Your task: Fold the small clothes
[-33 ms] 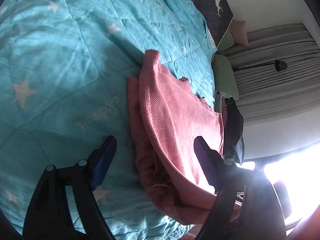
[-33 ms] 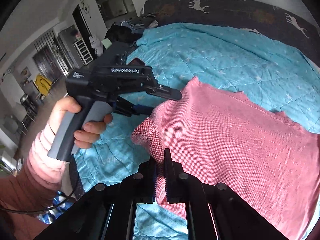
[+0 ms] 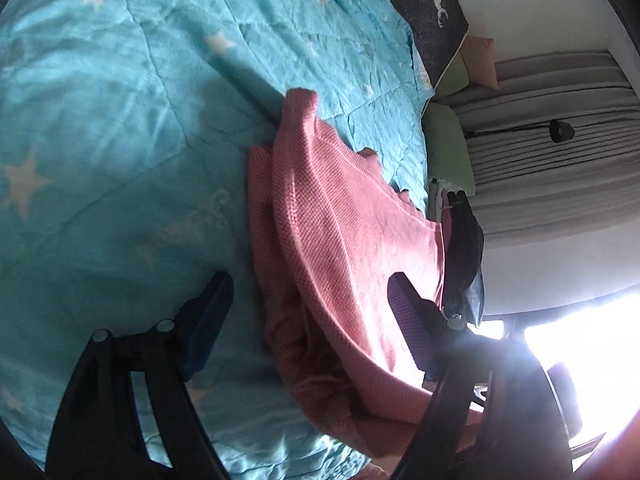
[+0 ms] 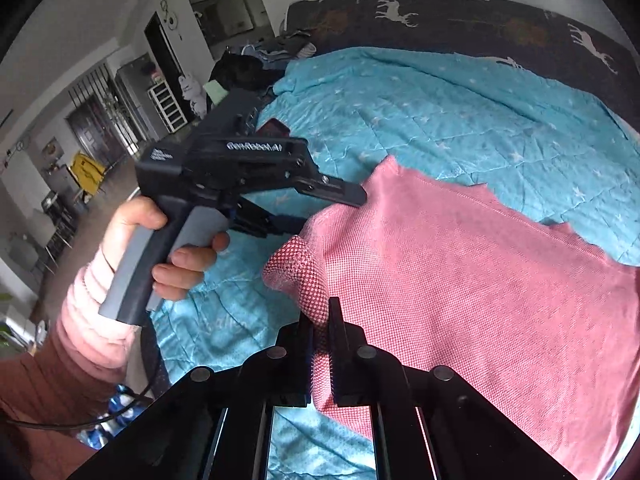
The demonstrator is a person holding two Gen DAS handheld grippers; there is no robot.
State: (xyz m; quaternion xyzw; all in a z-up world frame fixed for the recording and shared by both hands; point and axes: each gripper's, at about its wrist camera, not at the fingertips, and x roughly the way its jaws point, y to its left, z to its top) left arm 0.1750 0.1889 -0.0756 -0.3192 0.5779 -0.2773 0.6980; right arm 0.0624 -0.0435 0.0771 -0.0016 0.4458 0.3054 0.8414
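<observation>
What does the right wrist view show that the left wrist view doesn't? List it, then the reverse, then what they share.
Only the right wrist view: the right gripper shut on the pink knit garment, the hand holding the open left gripper, and the doorway. Only the left wrist view: the grey curtains, a green pillow, the garment's bunched lower layer. Both: the garment, the turquoise star quilt, the dark reindeer blanket.

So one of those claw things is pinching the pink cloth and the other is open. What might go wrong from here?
The right gripper pinches only a thin edge of the pink knit garment, so it may slip out when pulled. The left gripper is open around the bunched layers, so closing might catch several at once. The garment lies by the edge of the blue quilt and might slide off.
</observation>
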